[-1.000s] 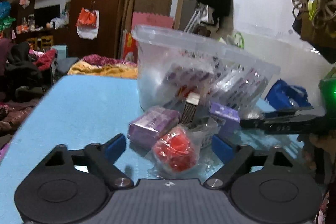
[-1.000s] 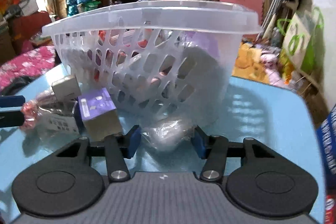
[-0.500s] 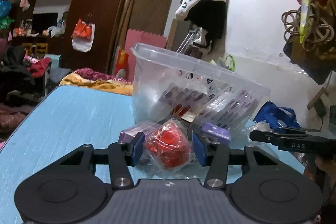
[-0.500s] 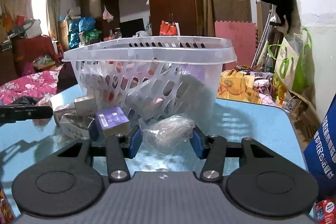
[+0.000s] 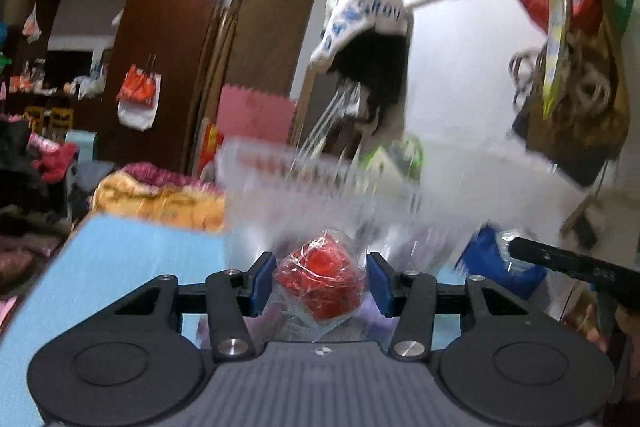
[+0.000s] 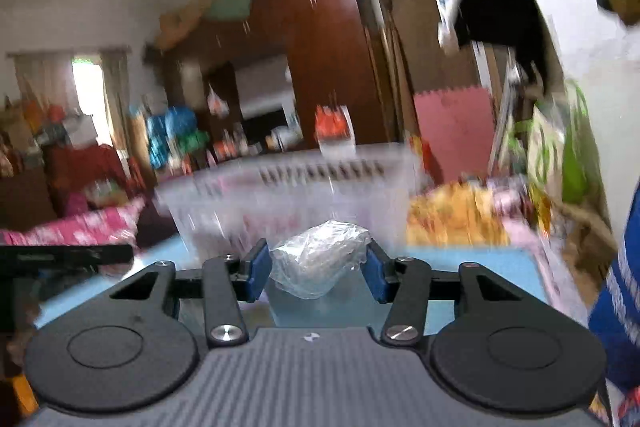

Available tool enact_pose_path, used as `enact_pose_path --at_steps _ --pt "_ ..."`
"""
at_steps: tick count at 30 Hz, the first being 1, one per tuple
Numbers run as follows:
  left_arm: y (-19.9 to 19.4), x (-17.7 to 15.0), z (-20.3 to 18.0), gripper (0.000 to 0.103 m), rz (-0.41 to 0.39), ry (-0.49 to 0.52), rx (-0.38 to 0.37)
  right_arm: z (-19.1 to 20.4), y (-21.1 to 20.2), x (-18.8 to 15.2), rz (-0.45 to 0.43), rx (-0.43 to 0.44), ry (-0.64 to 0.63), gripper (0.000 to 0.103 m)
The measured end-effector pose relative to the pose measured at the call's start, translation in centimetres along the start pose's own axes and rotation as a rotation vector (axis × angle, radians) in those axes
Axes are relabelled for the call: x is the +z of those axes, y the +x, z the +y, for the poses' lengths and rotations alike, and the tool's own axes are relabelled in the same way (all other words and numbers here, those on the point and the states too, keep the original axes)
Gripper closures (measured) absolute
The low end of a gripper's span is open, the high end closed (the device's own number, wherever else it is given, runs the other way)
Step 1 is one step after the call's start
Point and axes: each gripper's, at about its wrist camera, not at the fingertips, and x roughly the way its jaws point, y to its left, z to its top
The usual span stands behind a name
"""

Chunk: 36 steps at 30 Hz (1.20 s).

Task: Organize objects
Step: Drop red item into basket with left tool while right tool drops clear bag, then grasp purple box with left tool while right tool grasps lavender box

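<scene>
My left gripper (image 5: 320,281) is shut on a red object wrapped in clear plastic (image 5: 320,279) and holds it above the blue table (image 5: 100,259), level with the clear plastic basket (image 5: 320,187) behind it. My right gripper (image 6: 316,269) is shut on a clear crumpled plastic bag (image 6: 320,263), raised in front of the same basket (image 6: 288,195). Both views are motion-blurred. The right gripper's black finger shows in the left wrist view (image 5: 568,261); the left gripper's finger shows in the right wrist view (image 6: 64,255).
A blue bag (image 5: 496,267) lies right of the basket. Bags and clothes hang on the white wall (image 5: 572,75) at right. A dark wardrobe (image 5: 160,47) and cluttered bedding stand beyond the table's far edge.
Both grippers have lifted their loads off the table and tilted up toward the basket rim. The small boxes on the table have dropped out of view.
</scene>
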Motion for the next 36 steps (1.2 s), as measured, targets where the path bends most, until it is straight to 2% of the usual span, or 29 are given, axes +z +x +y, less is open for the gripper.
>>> enact_pose_path --at_steps 2,4,7,12,17,18,19,20,21,23,24,25,27,28,29,31,34,35,36 --pt "0.9 2.5 -0.5 0.049 -0.009 -0.026 -0.021 1.3 0.2 2.6 -0.038 0.006 -0.038 0.050" --pt "2.7 5.1 -0.8 0.049 -0.004 -0.068 -0.032 2.2 1.6 4.8 -0.035 0.014 -0.067 0.050" --pt "6.6 7.8 -1.3 0.050 0.027 -0.079 0.034 3.3 5.7 6.8 0.021 -0.016 -0.106 0.051" --pt "12.0 8.8 -0.7 0.050 0.133 -0.126 0.079 3.2 12.1 6.4 0.141 -0.023 -0.115 0.051" --pt "13.6 8.9 -1.2 0.049 0.171 -0.089 0.117 2.3 13.4 5.5 0.166 0.000 -0.101 0.051" --pt "14.2 9.2 -1.6 0.046 0.185 -0.061 0.144 2.0 13.2 5.3 0.161 -0.004 -0.109 0.049" --pt "14.5 9.3 -1.9 0.039 0.197 -0.034 0.182 2.0 13.0 5.1 0.159 -0.011 -0.118 0.039" --pt "14.9 9.4 -2.1 0.022 0.213 -0.011 0.224 2.1 12.9 5.0 0.169 -0.018 -0.123 0.028" --pt "14.9 9.6 -2.2 0.021 0.217 0.001 0.261 2.1 12.5 4.9 0.150 -0.042 -0.128 0.013" --pt "13.2 9.5 -2.5 0.021 0.172 0.027 0.284 2.6 10.2 4.7 0.091 -0.085 -0.144 0.004" --pt "11.7 9.4 -2.6 0.021 0.136 0.039 0.259 2.6 8.9 4.5 0.071 -0.074 -0.135 0.000" --pt "10.1 9.2 -2.6 0.020 0.111 0.045 0.232 2.6 7.8 4.3 0.065 -0.045 -0.116 0.000" --pt "6.5 8.1 -2.4 0.013 0.057 0.066 0.190 2.8 5.3 3.1 0.084 0.042 -0.068 0.000" --pt "5.0 7.3 -2.2 0.007 0.048 0.081 0.184 2.9 4.6 2.4 0.098 0.067 -0.055 0.000" --pt "4.0 6.5 -1.9 0.004 0.052 0.096 0.183 3.1 4.0 1.4 0.112 0.088 -0.042 0.000" --pt "2.9 4.2 -0.7 0.004 0.118 0.116 0.189 3.9 4.1 -0.8 0.174 0.105 -0.048 0.000" --pt "3.3 1.3 1.9 0.004 0.229 0.072 0.160 4.9 7.0 -3.5 0.299 0.101 -0.051 0.002" --pt "3.6 0.6 2.9 0.004 0.251 0.049 0.143 5.1 8.3 -4.2 0.333 0.106 -0.053 0.006" --pt "3.9 0.2 3.7 0.005 0.268 0.026 0.138 5.0 9.3 -4.6 0.358 0.108 -0.043 0.017"
